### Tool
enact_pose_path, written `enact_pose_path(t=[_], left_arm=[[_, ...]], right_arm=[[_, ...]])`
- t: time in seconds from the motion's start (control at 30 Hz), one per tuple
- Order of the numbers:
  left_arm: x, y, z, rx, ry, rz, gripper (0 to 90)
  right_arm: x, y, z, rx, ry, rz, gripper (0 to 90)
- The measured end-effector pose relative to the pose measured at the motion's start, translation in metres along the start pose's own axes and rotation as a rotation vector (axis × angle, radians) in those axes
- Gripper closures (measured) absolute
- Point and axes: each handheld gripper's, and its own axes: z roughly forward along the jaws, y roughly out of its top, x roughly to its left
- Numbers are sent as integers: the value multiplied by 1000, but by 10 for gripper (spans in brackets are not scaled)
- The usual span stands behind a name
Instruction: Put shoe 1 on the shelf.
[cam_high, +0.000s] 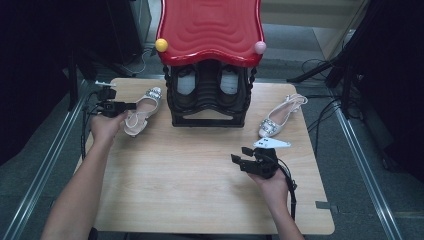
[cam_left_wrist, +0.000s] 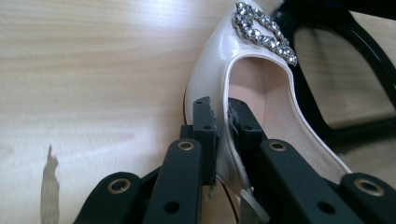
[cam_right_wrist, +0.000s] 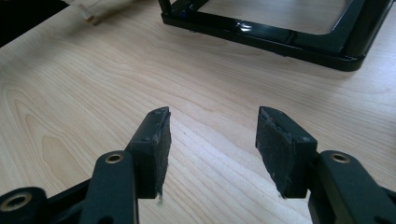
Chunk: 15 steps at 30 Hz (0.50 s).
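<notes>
**Left jaws clamped on the pale shoe beside the rack**

I take the black shoe rack (cam_high: 209, 97) with its red wavy top as my landmark; it stands at the far middle of the table (cam_high: 200, 195).

My left gripper (cam_high: 131, 106) sits just to the left of the rack. In the left gripper view its jaws pinch the side wall of the pale shoe (cam_left_wrist: 261, 107), one pad outside the upper and one inside the opening, with the wall pressed tight between them. No earlier picture is before me, so I report only the grip as it stands: closed on the shoe. The shoe lies left of the rack's base, its toe with the rhinestone buckle (cam_left_wrist: 264, 30) pointing toward the rack's black frame, close beside it. From the high view I cannot tell whether the shoe is resting on the table or lifted slightly off it.

My right gripper (cam_high: 239, 155) hangs in front of the rack and a little to its right, well apart from it. In the right gripper view its jaws stand wide apart with bare wood between them, gripping nothing, and the rack's lower bar runs across beyond them.

A second pale shoe (cam_high: 280, 117) lies on the table to the right of the rack, near its base, buckle toward me.
</notes>
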Motion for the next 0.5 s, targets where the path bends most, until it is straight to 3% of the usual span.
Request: enact_pose_path(t=[0.23, 0.5], left_arm=[[-7, -27, -32, -26, -27, 11, 836], [-20, -53, -55, -36, -62, 35, 834]], right_arm=[[3, 9, 9, 0, 27, -17, 468], [6, 18, 18, -9, 54, -25, 473]])
